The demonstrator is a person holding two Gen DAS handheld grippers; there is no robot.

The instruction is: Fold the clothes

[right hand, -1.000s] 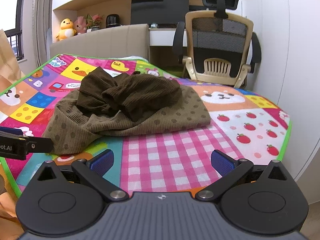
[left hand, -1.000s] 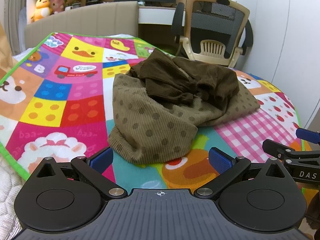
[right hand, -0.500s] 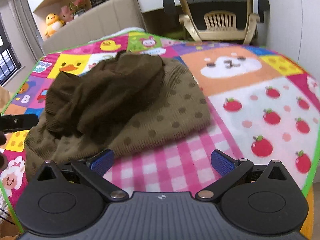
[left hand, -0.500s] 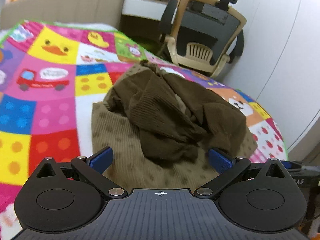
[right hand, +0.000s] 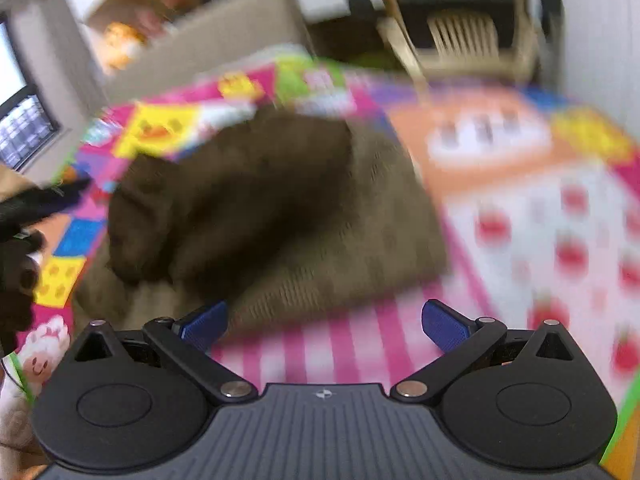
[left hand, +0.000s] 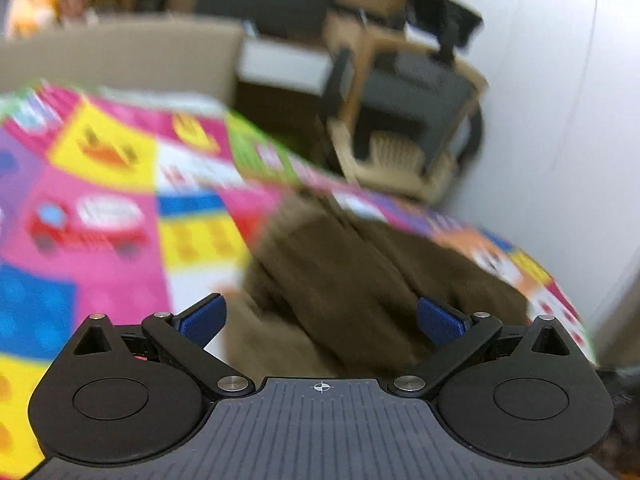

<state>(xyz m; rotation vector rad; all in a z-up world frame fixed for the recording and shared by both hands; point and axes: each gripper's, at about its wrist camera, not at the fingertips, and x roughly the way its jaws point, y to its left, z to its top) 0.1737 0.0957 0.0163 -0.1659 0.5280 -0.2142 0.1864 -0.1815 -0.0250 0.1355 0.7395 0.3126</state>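
Note:
A crumpled brown garment lies in a heap on the colourful patchwork play mat; its darker part lies on top of a lighter dotted part. Both views are motion-blurred. My left gripper is open and empty, right above the near edge of the heap. My right gripper is open and empty, at the heap's near edge over the pink checked patch. The left gripper also shows at the left edge of the right wrist view.
A beige headboard stands behind the mat. An office chair stands at the back right beside a white wall. The mat's green edge runs close on the right.
Both grippers have moved forward and down towards the brown heap, which now fills more of each view. Both stay open. The heap has not visibly moved.

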